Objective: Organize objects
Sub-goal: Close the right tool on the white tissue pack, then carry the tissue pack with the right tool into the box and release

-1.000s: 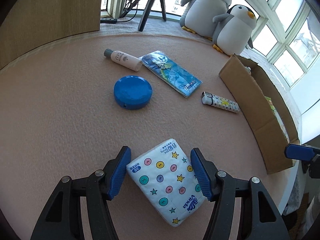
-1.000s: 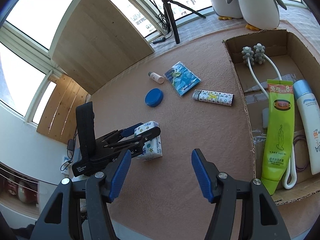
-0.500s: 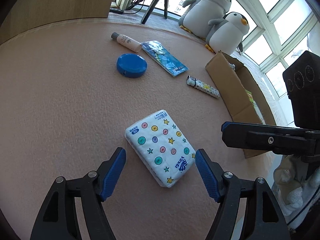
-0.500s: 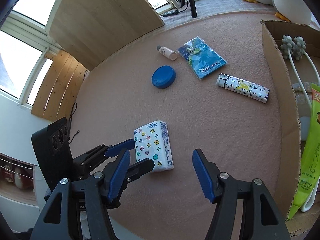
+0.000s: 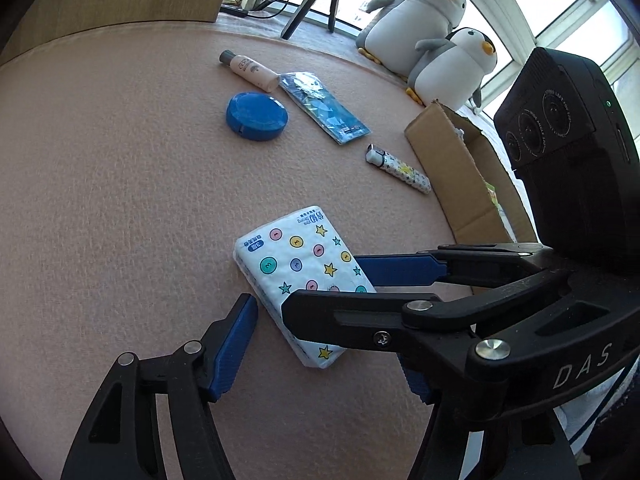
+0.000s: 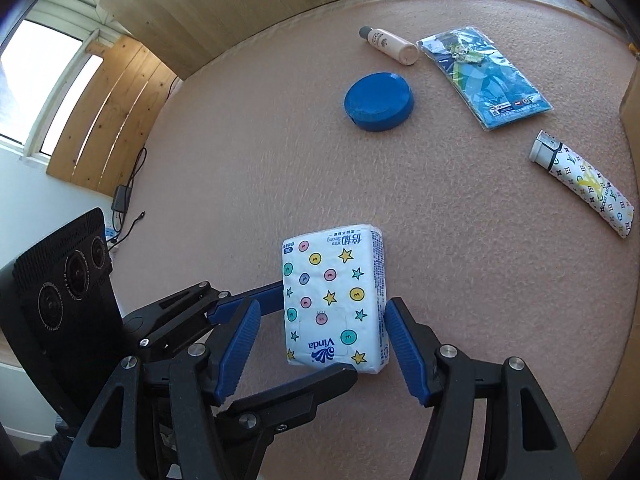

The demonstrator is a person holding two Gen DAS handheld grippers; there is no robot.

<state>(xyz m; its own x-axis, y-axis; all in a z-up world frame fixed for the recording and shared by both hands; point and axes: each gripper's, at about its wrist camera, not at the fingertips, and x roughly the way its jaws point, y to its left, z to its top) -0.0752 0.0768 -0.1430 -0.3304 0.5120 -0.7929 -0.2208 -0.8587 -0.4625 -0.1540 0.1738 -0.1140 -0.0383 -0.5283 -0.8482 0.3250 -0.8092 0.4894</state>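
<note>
**Both grippers open around tissue pack**

While the tissue pack (image 6: 334,300) lies flat on the pink felt table (image 6: 248,168), the right gripper (image 6: 318,342) has jaws wide open either side of its near end; right pad just beside the pack's edge, left pad apart. Left gripper (image 5: 324,344) also wide open, crossing in from the side: one finger by the pack's left edge, the other passes under its near end in the right wrist view. Cannot tell if any pad touches.

Cardboard box (image 5: 460,176) sits at the table's right edge, well apart. Bare felt left of the pack. Beyond it: blue packet (image 6: 486,76), round blue case (image 6: 378,102), patterned lighter (image 6: 586,186), small bottle (image 6: 390,45), all apart from each other.

Pack: white wrap, coloured dots, stars, "Vinda" print.
</note>
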